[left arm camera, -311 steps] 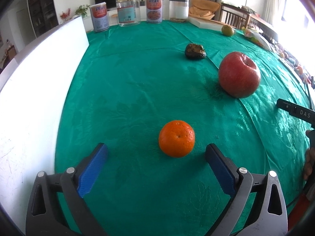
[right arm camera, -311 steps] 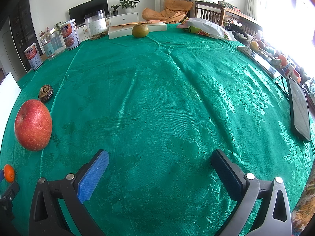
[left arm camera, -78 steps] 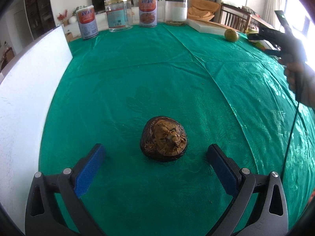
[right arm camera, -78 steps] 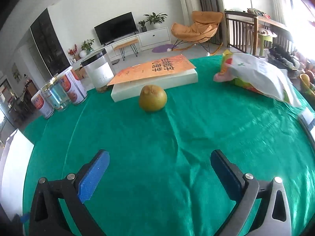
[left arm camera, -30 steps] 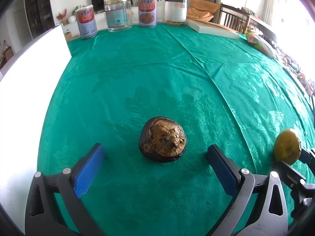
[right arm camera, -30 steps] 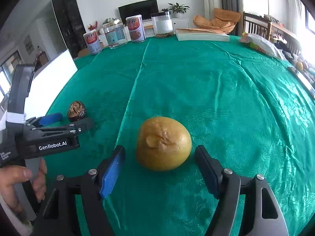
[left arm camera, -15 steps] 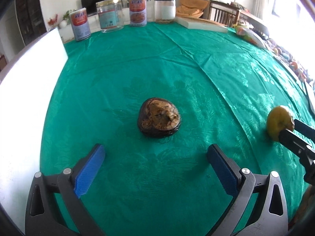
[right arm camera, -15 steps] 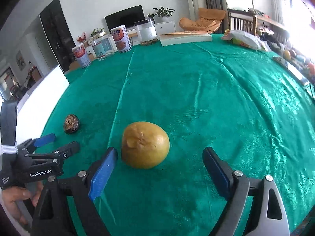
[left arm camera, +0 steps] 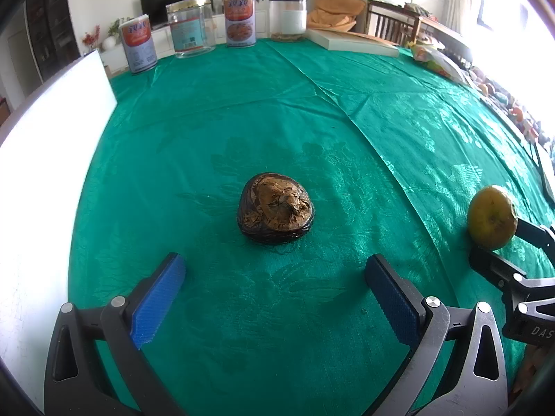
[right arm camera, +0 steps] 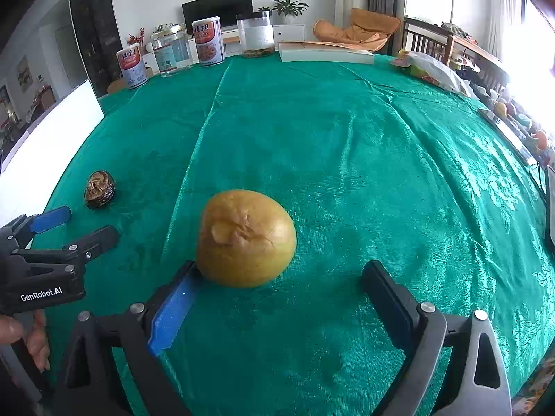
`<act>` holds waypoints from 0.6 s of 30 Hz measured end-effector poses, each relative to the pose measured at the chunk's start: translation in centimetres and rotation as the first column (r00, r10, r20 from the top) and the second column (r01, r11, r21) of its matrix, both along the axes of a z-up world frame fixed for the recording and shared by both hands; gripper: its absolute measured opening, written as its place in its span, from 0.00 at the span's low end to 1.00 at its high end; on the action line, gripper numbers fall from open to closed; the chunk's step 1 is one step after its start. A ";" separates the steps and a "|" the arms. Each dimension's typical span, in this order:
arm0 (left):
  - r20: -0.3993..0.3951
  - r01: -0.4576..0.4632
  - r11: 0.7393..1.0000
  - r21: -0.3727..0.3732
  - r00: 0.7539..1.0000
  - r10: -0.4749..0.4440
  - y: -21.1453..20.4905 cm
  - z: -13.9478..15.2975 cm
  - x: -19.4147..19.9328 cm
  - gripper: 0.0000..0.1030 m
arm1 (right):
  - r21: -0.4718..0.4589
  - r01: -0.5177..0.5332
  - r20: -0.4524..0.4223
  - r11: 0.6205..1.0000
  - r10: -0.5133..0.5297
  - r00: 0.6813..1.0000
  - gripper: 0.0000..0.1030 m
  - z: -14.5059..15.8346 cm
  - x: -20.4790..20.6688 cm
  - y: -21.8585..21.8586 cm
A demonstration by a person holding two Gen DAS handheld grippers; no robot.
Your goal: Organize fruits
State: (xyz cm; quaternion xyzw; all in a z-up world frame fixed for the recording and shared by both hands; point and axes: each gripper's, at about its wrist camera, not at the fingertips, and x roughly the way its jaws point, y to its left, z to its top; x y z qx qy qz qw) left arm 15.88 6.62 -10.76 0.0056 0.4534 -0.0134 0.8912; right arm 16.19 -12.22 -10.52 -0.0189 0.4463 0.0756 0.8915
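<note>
A dark brown wrinkled fruit (left arm camera: 275, 208) lies on the green tablecloth (left arm camera: 242, 121), just ahead of my open, empty left gripper (left arm camera: 274, 277). It also shows in the right wrist view (right arm camera: 100, 189). A yellow-brown round fruit (right arm camera: 246, 237) rests on the cloth between the fingers of my open right gripper (right arm camera: 282, 277), against the left blue pad (right arm camera: 173, 306) and apart from the right one. It also shows at the right of the left wrist view (left arm camera: 492, 222), with the right gripper (left arm camera: 503, 246) around it. The left gripper (right arm camera: 74, 225) appears in the right wrist view.
A white board (left arm camera: 45, 159) stands along the table's left side. Several cans and jars (left arm camera: 187, 27) and a flat white box (left arm camera: 350, 40) line the far edge. A plastic bag (right arm camera: 433, 69) and a dark tablet (right arm camera: 549, 204) lie at the right.
Both grippers have drawn back slightly. The right gripper has opened and let go of the yellow-brown fruit, which now rests on the cloth. The brown fruit has not moved.
</note>
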 end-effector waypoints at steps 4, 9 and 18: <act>0.000 0.000 1.000 0.000 1.000 0.000 0.0 0.0 0.0 1.00 | -0.018 -0.008 -0.009 1.000 0.008 1.000 0.97 -0.1 0.1 0.4; 0.000 0.000 1.000 0.000 1.000 0.000 0.0 0.0 0.0 1.00 | -0.037 -0.012 -0.018 0.999 0.011 1.000 1.00 -0.2 0.2 0.7; 0.000 0.000 1.000 0.000 1.000 0.000 0.0 0.0 0.1 1.00 | -0.038 -0.017 -0.017 0.999 0.016 1.000 1.00 -0.2 0.1 0.7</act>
